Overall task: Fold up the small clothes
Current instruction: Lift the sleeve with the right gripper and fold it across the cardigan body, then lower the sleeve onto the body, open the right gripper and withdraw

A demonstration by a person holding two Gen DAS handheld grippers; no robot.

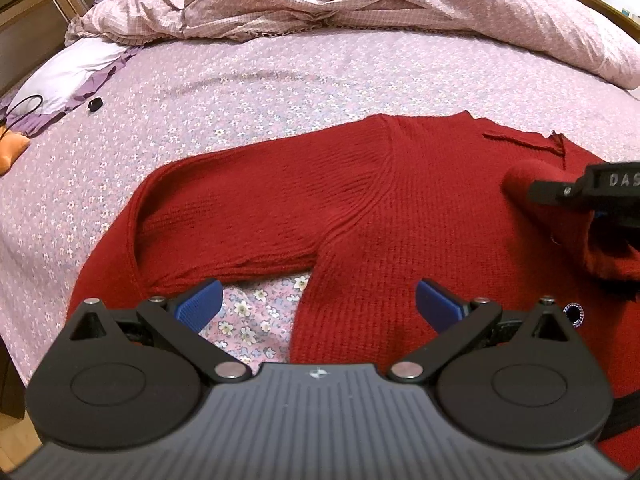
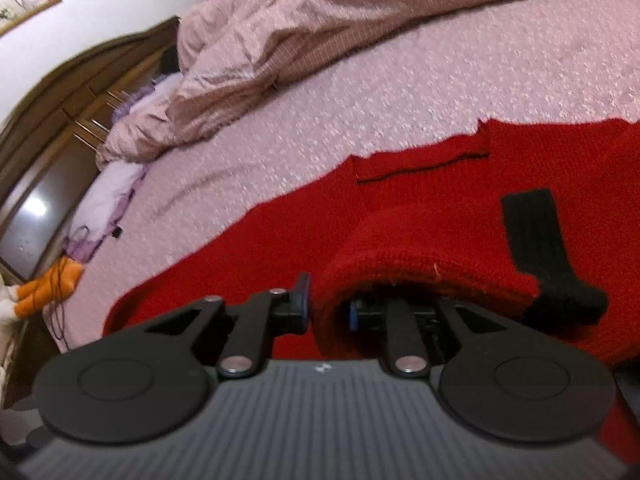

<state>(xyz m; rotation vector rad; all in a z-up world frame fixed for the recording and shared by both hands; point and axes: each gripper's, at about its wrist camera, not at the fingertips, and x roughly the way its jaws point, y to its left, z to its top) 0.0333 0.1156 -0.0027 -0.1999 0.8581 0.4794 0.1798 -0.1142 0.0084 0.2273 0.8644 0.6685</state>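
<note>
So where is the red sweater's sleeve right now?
In the left wrist view, the sleeve stretches left from the red sweater across the flowered bedspread, just ahead of the open left claw.

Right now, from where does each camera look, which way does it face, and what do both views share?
Left wrist: sits on the left gripper, facing over the red sweater toward the duvet; its own open jaws show, and the right gripper at the right edge.
Right wrist: sits on the right gripper, facing over the bed toward the headboard; its jaws grip a sweater fold.
Shared: sweater, bed, duvet, orange toy.
</note>
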